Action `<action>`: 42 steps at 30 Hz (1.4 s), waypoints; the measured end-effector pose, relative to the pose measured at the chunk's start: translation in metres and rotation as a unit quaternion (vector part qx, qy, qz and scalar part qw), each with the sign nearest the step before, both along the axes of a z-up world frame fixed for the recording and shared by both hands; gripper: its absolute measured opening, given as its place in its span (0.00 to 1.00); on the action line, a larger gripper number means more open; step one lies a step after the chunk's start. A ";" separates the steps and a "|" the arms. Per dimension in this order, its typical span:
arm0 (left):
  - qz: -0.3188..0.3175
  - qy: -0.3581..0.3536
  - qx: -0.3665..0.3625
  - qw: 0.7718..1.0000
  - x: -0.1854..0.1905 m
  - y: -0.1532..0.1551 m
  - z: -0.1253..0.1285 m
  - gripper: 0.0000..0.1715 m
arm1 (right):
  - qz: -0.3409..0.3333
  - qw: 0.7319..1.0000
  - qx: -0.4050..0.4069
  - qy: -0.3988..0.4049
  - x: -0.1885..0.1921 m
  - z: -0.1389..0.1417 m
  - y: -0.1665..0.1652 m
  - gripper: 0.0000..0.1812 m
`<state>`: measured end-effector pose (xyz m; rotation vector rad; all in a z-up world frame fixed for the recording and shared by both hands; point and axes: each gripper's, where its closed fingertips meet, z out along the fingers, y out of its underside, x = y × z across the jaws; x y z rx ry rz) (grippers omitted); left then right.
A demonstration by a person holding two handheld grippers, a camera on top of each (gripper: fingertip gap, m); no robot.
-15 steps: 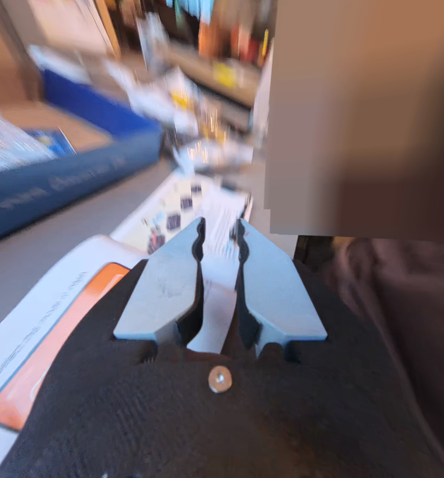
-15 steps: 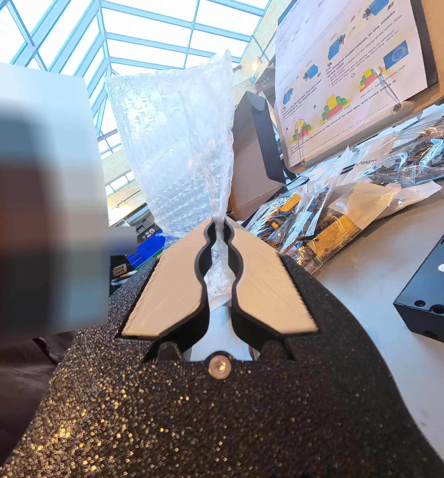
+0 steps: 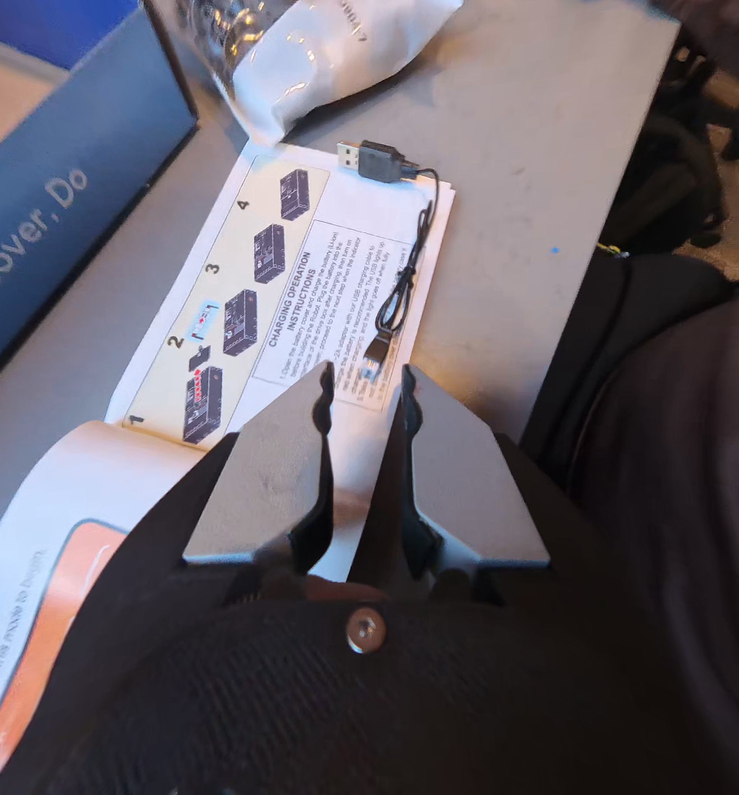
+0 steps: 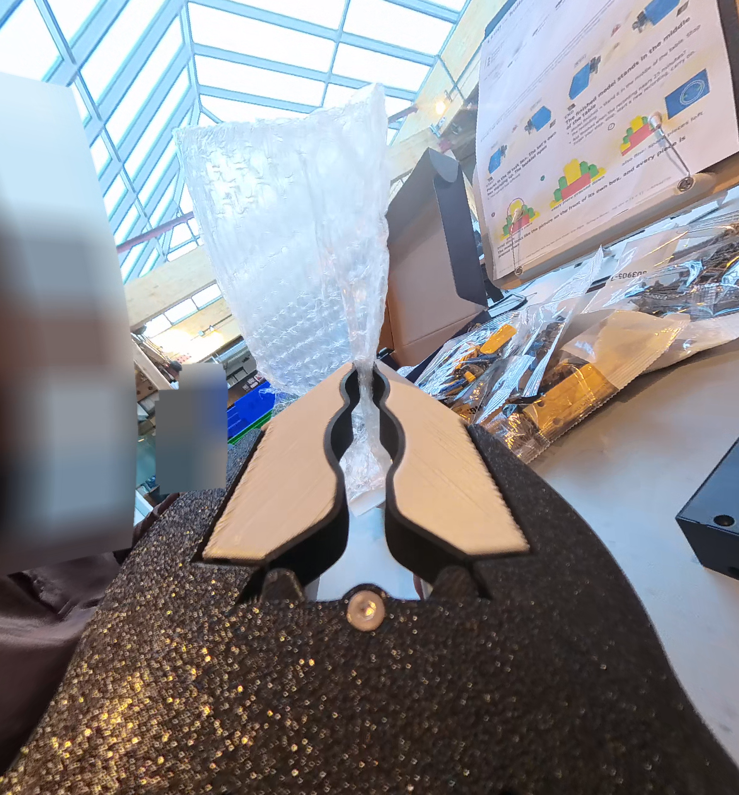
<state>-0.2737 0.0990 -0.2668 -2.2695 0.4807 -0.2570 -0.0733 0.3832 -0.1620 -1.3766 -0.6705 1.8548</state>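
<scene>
The left gripper point(image 3: 365, 378) hangs over the grey worktop point(image 3: 510, 142) with its fingers parted and nothing between them; its tips stand just above the near end of a printed instruction sheet point(image 3: 273, 275) that lies flat on the worktop, close to the worktop's right edge. A thin black USB cable point(image 3: 406, 275) lies on the right side of that sheet, its wide plug at the far corner of the sheet and its small plug just ahead of the fingertips, not touching them as far as can be seen. A white booklet with an orange panel point(image 3: 45, 572) curls up at the near left under the gripper body, a dark blue box point(image 3: 58, 189) stands along the left side, and a white pouch point(image 3: 329, 60) rests beyond the sheet. The right gripper point(image 4: 364, 370) is closed on a twisted piece of clear bubble wrap point(image 4: 299, 241), held upright so that it fans out above the tips, off the worktop. To its right on the worktop lie clear bags of small parts point(image 4: 574, 344), a black block with holes point(image 4: 729, 507) at the right edge of the view, and behind them a propped board carrying a picture sheet point(image 4: 596, 129).
</scene>
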 end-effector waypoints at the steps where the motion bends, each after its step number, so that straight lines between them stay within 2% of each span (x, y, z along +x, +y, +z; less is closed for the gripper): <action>1: 0.001 -0.009 -0.006 1.000 0.004 0.002 0.000 0.17 | 0.001 1.000 -0.001 0.001 0.000 0.000 0.000 0.02; 4: -0.011 -0.023 -0.022 0.999 0.016 0.004 -0.003 0.16 | 0.003 1.000 0.002 -0.001 -0.001 -0.001 -0.002 0.02; 8: -0.004 0.001 -0.031 0.999 0.016 0.007 -0.012 0.05 | 0.003 1.000 0.015 -0.009 -0.004 0.000 -0.007 0.02; 11: -0.004 -0.011 -0.027 1.000 0.019 0.007 -0.012 0.05 | 0.002 1.000 0.028 -0.014 -0.007 0.002 -0.011 0.02; 15: 0.002 -0.036 0.000 0.999 0.018 0.007 0.004 0.05 | 0.015 0.999 0.036 -0.024 -0.016 0.002 -0.023 0.02; 19: 0.017 -0.038 0.034 0.999 0.012 0.005 0.022 0.05 | 0.020 0.994 0.038 -0.096 -0.032 -0.008 -0.024 0.02; 21: 0.019 -0.033 0.053 0.998 0.009 0.002 0.029 0.05 | -0.019 0.990 0.037 -0.132 -0.018 -0.001 -0.007 0.01; 25: 0.024 -0.033 0.087 0.995 0.005 0.002 0.042 0.05 | -0.127 0.977 0.002 -0.168 0.038 0.030 0.047 0.02; 28: 0.015 -0.043 0.108 0.993 0.009 0.004 0.050 0.05 | -0.164 0.970 -0.026 -0.175 0.069 0.045 0.075 0.01; 33: 0.010 -0.031 0.127 0.991 0.013 0.005 0.055 0.05 | -0.229 0.952 -0.031 -0.202 0.100 0.059 0.115 0.01; 37: 0.004 -0.032 0.130 0.991 0.018 0.005 0.055 0.05 | -0.201 0.965 -0.076 -0.153 0.097 0.067 0.124 0.02; 40: 0.007 -0.026 0.122 0.992 0.017 0.005 0.050 0.05 | -0.159 0.973 -0.069 -0.149 0.075 0.062 0.107 0.02; 42: 0.008 -0.032 0.119 0.992 0.017 0.006 0.048 0.05 | -0.109 0.979 -0.062 -0.161 0.045 0.059 0.086 0.02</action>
